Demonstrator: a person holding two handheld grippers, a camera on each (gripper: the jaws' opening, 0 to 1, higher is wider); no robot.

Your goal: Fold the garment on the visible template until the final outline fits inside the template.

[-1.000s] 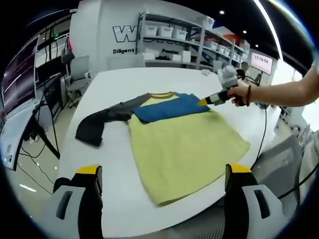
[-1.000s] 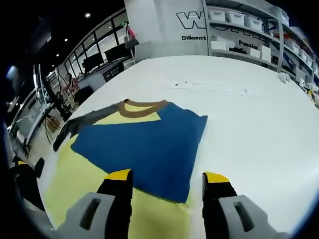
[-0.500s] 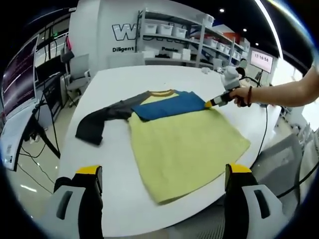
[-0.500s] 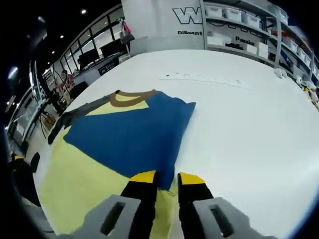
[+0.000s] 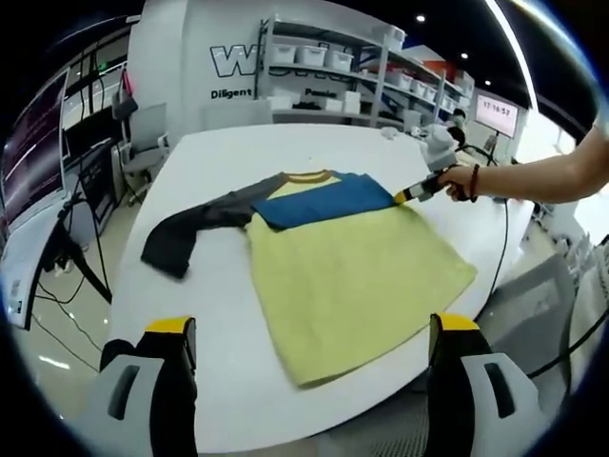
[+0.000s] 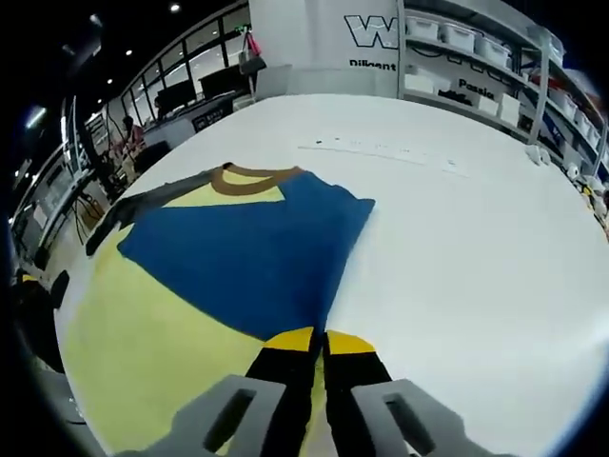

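A yellow shirt (image 5: 352,276) lies flat on the white table (image 5: 219,314), its brown collar (image 5: 309,177) at the far end. A blue sleeve (image 5: 328,201) is folded across the chest and a dark grey sleeve (image 5: 186,233) stretches out to the left. My right gripper (image 6: 318,338) is shut on the blue sleeve (image 6: 247,257) at its near corner; the same gripper (image 5: 409,193) appears in the left gripper view in a person's hand (image 5: 461,179). My left gripper (image 5: 309,328) stands open above the table's near edge, short of the hem, with nothing between its jaws.
Shelving with white bins (image 5: 333,71) stands behind the table. An office chair (image 5: 143,133) and monitors (image 5: 38,143) are on the left. A faint marked line (image 6: 390,152) runs across the table (image 6: 476,257) beyond the shirt. A cable (image 5: 504,248) hangs off the right edge.
My right gripper has gone from open to shut, pinching the near corner of the blue sleeve and wrinkling it. The left gripper has stayed still and open.
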